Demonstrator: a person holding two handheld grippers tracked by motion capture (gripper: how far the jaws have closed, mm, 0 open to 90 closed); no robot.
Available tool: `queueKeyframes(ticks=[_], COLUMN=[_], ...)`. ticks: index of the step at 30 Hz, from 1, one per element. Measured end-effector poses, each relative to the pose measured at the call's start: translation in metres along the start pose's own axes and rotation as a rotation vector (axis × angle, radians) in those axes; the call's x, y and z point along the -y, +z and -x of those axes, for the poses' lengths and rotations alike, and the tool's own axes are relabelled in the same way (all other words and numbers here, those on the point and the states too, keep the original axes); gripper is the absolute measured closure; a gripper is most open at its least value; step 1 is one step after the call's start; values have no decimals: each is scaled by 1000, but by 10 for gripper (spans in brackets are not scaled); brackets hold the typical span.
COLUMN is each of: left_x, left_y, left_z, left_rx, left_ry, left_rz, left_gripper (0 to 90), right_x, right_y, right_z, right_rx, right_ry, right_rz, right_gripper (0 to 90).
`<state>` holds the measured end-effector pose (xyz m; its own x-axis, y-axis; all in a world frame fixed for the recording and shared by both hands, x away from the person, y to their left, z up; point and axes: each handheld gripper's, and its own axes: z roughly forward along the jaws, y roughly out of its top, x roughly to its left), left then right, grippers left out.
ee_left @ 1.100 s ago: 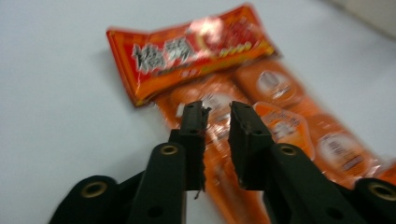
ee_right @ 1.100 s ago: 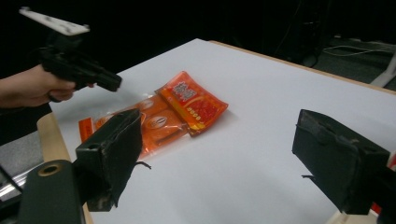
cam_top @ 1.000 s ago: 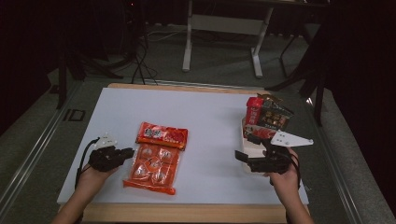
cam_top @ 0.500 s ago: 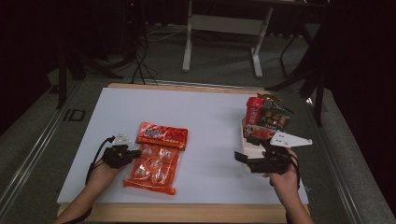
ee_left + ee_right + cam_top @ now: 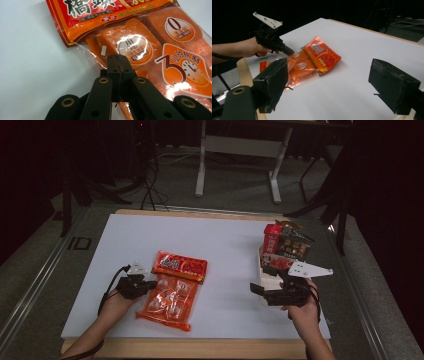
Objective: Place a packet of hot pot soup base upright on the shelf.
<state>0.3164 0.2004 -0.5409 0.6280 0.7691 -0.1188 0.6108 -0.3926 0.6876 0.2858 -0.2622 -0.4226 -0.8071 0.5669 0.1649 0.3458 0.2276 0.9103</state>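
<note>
The left hand-held gripper (image 5: 117,72), jaws pressed together, touches the near-left edge of the orange snack packet (image 5: 172,290), whose long axis runs away from it across the counter (image 5: 225,240). The right hand-held gripper (image 5: 329,82), wide open, is well apart.

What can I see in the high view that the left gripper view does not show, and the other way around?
High view: the box of snack packs at the table's right edge, the right gripper beside it, the person's two forearms, and the floor and a stand's legs beyond the table.

Left gripper view: the left gripper's fingers pressed together over the clear edge of the orange snack bag, the round printed labels on the pieces inside, and a clock drawing.

Both: the orange snack bag lying flat on the white table, and the left gripper at its edge.
</note>
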Motion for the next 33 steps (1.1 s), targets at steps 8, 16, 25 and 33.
queueKeyframes(ticks=[8,16,25,33], left_x=[-13,-20,-13,10], left_y=[14,22,1,-26], left_z=[14,21,12,20], left_rx=[33,49,84,114], left_ry=[38,74,69,88], left_rz=[-13,-1,17,-27], left_gripper=[899,898,897,897], right_x=[1,3,2,2], right_y=[-3,-6,-3,-1], right_z=[1,1,-1,-2], right_rx=[5,7,0,-4], right_ry=[1,5,1,-3], right_rz=[5,6,3,1], right_gripper=[159,159,160,159])
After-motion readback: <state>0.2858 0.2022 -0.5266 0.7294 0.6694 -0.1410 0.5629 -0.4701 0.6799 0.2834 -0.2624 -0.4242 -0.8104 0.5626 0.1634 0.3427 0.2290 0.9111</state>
